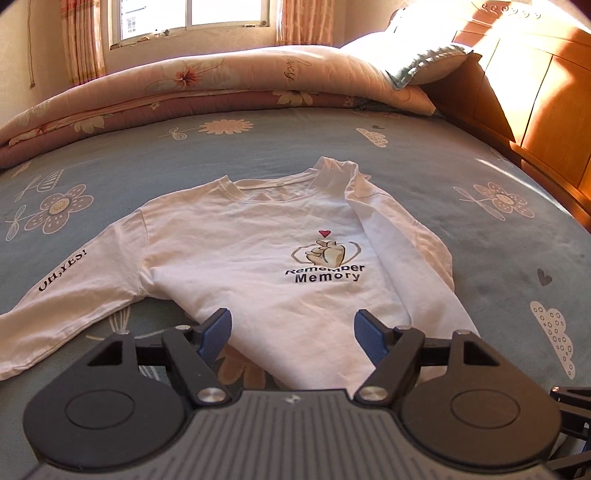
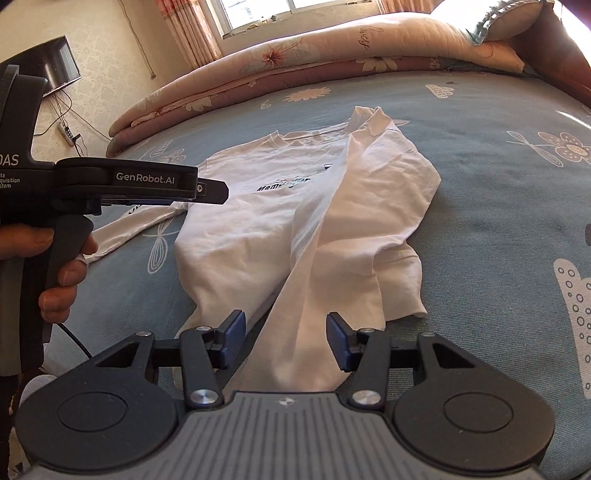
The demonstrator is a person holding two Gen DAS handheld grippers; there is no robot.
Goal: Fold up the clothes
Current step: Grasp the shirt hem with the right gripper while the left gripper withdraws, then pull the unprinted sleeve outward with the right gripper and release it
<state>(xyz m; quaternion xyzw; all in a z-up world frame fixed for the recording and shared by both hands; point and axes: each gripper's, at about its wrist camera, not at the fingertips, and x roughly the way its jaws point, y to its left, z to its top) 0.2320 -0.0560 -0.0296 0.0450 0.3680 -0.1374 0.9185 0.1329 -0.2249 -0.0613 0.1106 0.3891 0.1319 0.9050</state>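
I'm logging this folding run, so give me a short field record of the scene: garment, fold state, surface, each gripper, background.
garment: white long-sleeve shirt, front up, printed "Remember Memory"
fold state: one sleeve folded across the body; the other sleeve, printed "OH,YES!", spread out flat
surface: blue flowered bedsheet
left gripper: open, above the shirt's hem, nothing gripped
right gripper: open, over the folded sleeve's end, pads not pressing
background: rolled floral quilt, pillow, window
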